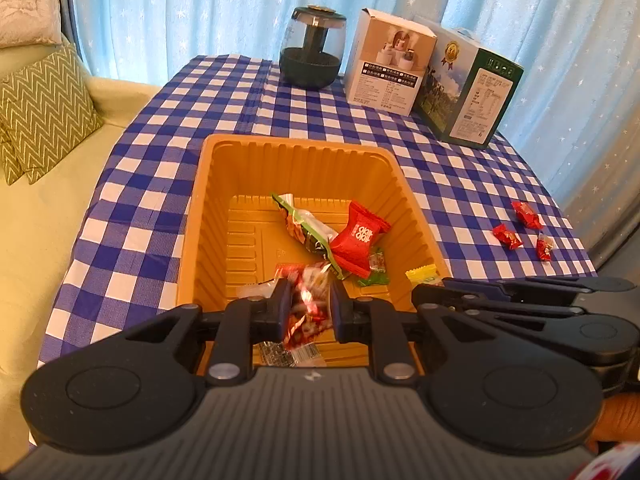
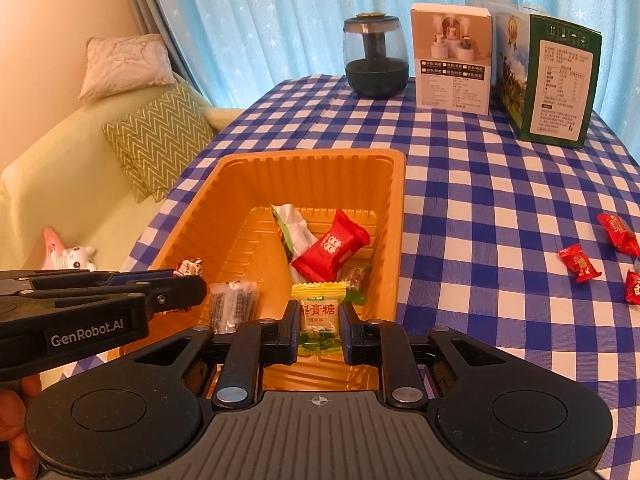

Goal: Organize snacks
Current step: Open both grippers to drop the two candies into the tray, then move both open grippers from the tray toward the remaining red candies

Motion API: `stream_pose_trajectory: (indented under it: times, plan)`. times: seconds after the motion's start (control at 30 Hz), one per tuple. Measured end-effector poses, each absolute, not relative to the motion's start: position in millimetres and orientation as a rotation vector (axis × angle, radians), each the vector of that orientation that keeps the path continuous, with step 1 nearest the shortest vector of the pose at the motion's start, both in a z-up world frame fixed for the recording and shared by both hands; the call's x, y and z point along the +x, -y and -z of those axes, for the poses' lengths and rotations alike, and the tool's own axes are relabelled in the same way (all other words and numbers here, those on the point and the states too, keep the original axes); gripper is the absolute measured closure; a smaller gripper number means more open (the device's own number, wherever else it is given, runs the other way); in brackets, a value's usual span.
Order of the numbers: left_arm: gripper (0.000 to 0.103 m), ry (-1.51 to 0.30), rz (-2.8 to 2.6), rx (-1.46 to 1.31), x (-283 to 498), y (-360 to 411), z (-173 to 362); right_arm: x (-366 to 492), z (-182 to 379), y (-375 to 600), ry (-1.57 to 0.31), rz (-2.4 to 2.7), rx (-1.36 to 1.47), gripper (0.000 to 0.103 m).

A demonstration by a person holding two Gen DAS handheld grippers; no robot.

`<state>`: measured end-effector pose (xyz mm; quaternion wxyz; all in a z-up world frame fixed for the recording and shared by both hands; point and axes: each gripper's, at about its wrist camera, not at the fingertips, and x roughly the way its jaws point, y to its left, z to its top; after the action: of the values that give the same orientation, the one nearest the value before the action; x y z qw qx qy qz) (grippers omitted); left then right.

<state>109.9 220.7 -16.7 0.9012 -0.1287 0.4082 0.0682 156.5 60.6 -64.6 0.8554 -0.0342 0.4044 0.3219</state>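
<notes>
Right wrist: three red candies outside tray.

The left gripper hung low, its jaws pinched on a red-and-silver wrapper. Just beside it the right gripper reached forward — jaws clamped on a yellow-green candy.

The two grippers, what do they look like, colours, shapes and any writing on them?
Both are matte black plastic. The left gripper and right gripper each have two flat fingers on hinged links with silver rivets, round discs either side, and a grey ribbed body bearing a small crosshair mark. White GenRobot.AI lettering runs along the left gripper's side. No cables show. Bare fingers hold them.
</notes>
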Motion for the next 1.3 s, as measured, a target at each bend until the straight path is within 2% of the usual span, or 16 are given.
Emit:
stream_pose_trajectory:
  times: [0.5,0.67,0.7,0.8,1.0,1.13,1.3]
  plan:
    - [0.080,-0.810,-0.193,-0.270,93.6,-232.3,4.0,151.6,60.1,-64.2,-0.843,-0.700,-0.060,0.082]
    - [0.071,-0.803,-0.203,-0.264,89.5,-231.4,-0.9,149.9,56.8,-63.6,-0.835,-0.734,-0.031,0.082]
    - [0.071,-0.803,-0.204,-0.262,88.3,-231.4,-1.5,150.1,56.3,-61.3,-0.834,-0.728,-0.026,0.080]
    - [0.070,-0.798,-0.209,-0.258,84.2,-230.6,-3.7,149.1,54.2,-48.9,-0.823,-0.695,0.000,0.057]
    - [0.069,-0.777,-0.211,-0.258,73.2,-219.6,-10.2,135.4,55.2,-0.7,-0.837,-0.619,0.061,0.056]
    - [0.059,-0.768,-0.200,-0.249,67.6,-204.7,-14.1,121.7,58.6,35.5,-0.863,-0.547,0.105,0.056]
    - [0.055,-0.760,-0.172,-0.251,60.4,-182.0,-19.2,103.8,52.6,71.5,-0.856,-0.486,0.120,0.056]
